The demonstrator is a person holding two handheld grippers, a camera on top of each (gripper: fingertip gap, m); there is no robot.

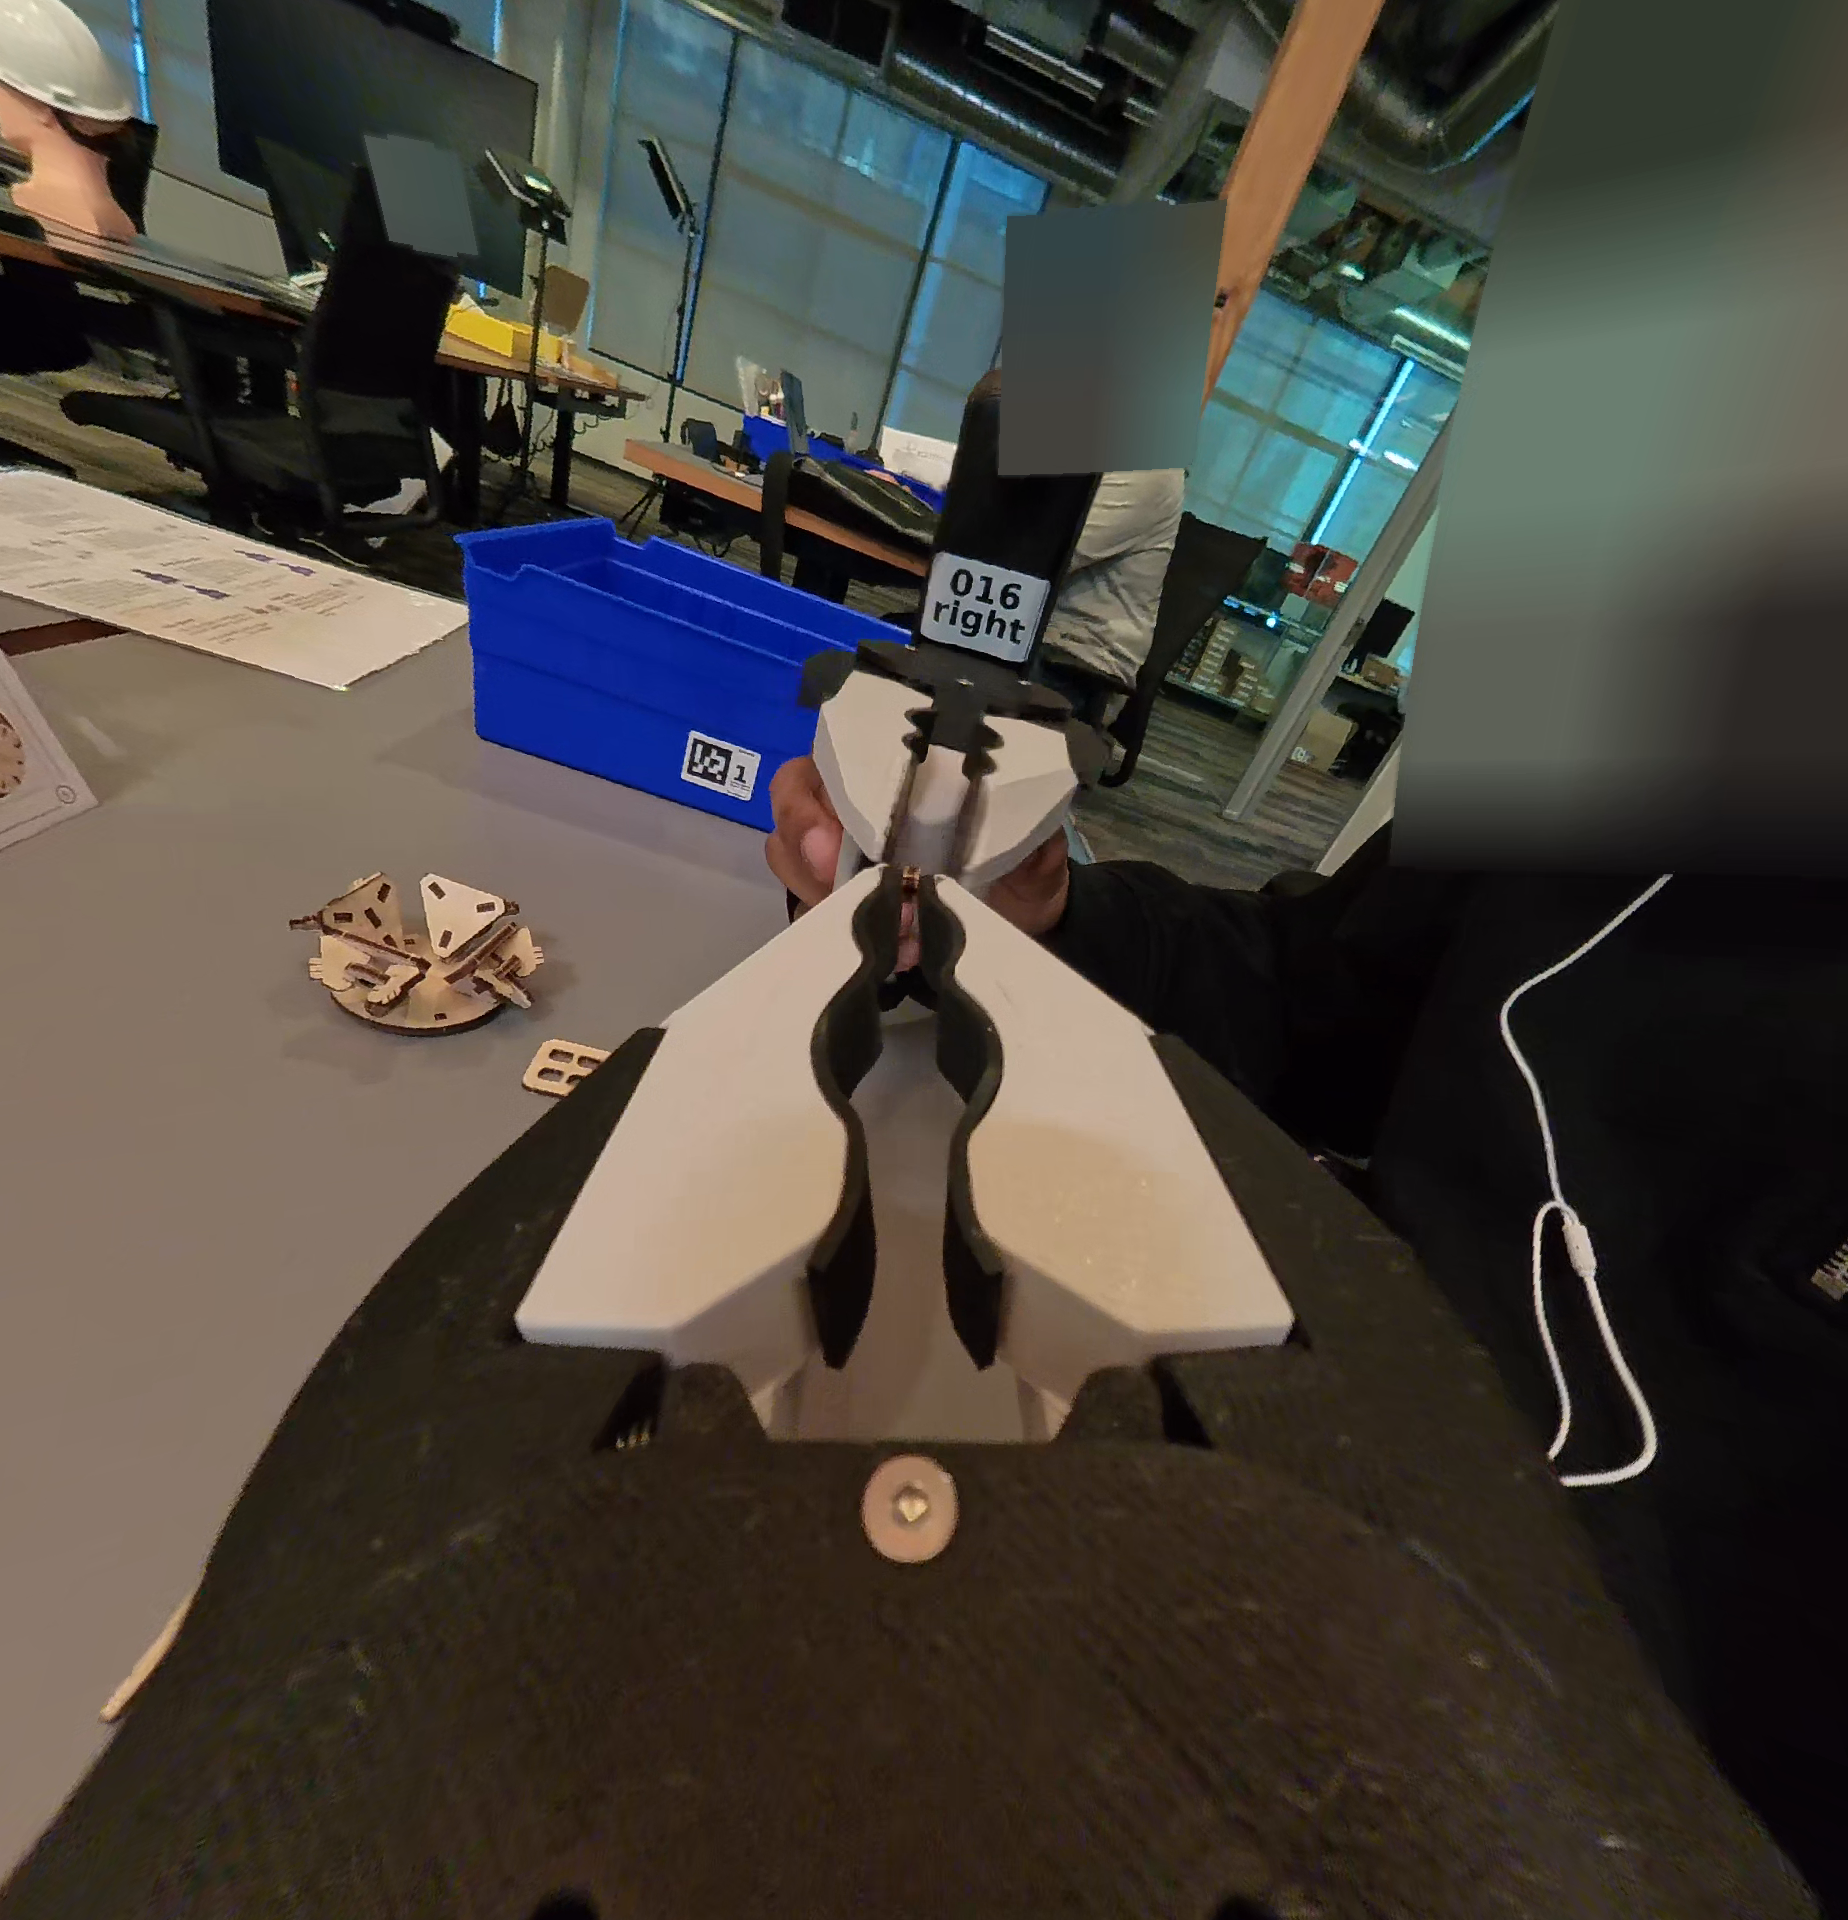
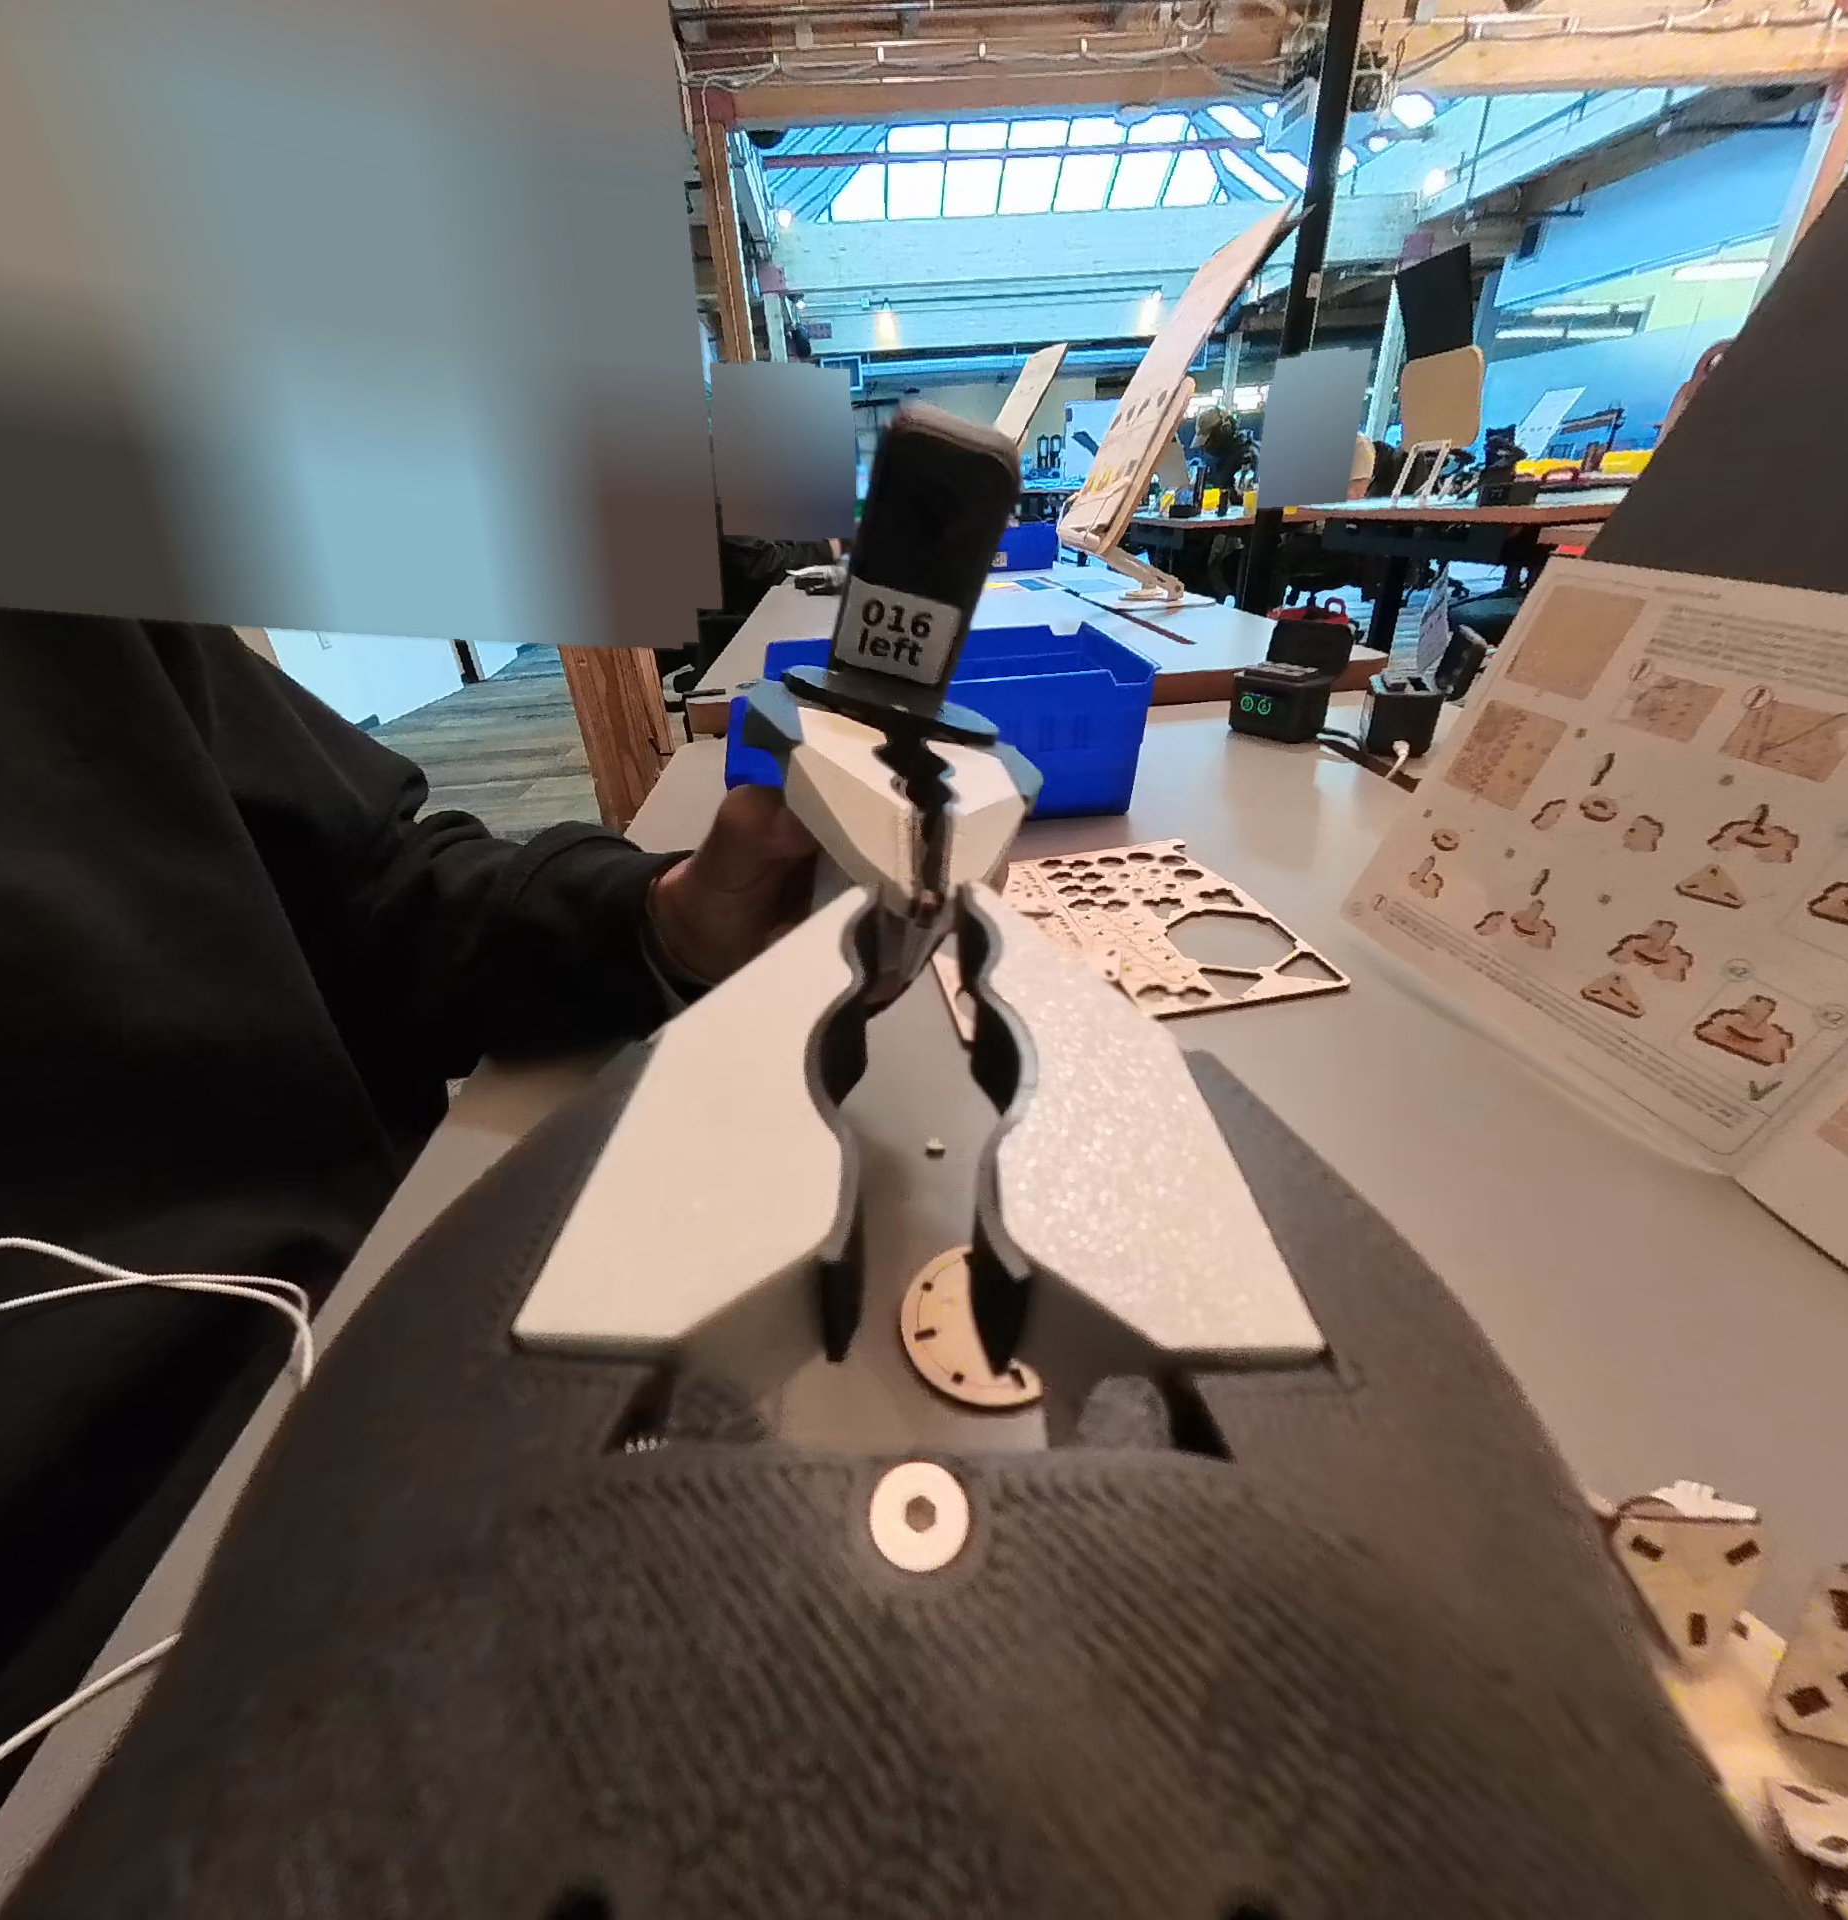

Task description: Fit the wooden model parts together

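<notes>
Left gripper (image 1: 907, 883): nearest the lens in the left wrist view; its black-lined fingers are clenched at the tips on a small wooden piece (image 1: 908, 879).
Small wooden piece: held up in the air above the table (image 1: 172, 1143), right at the left fingertips; it is seen edge-on, with its longer side roughly upright. Too small for its shape to be told.
Right gripper (image 2: 915, 909): pointed tip to tip at the left one, from the far side in the left wrist view; its fingers are released, with a narrow gap between the tips.
Relation between the two: the left gripper's closed tip and its piece are placed in the mouth of the right gripper's gap. Whether the right pads touch the piece cannot be told.
Nearer gripper: the piece is in the left one; the right one is just beside it.
Hands: each gripper is gripped from below by a hand (image 1: 806, 842) in a black sleeve.
Below the right gripper: a round wooden disc (image 2: 961, 1340) is lying flat on the table.
Left of the left gripper: a wooden assembly (image 1: 421, 956) of slotted triangular plates on a round base, with a flat slotted piece (image 1: 561, 1065) near it.
Farther off: a blue bin (image 1: 629, 665), a punched-out wooden sheet (image 2: 1190, 935) and an open instruction booklet (image 2: 1647, 831) at the right.
</notes>
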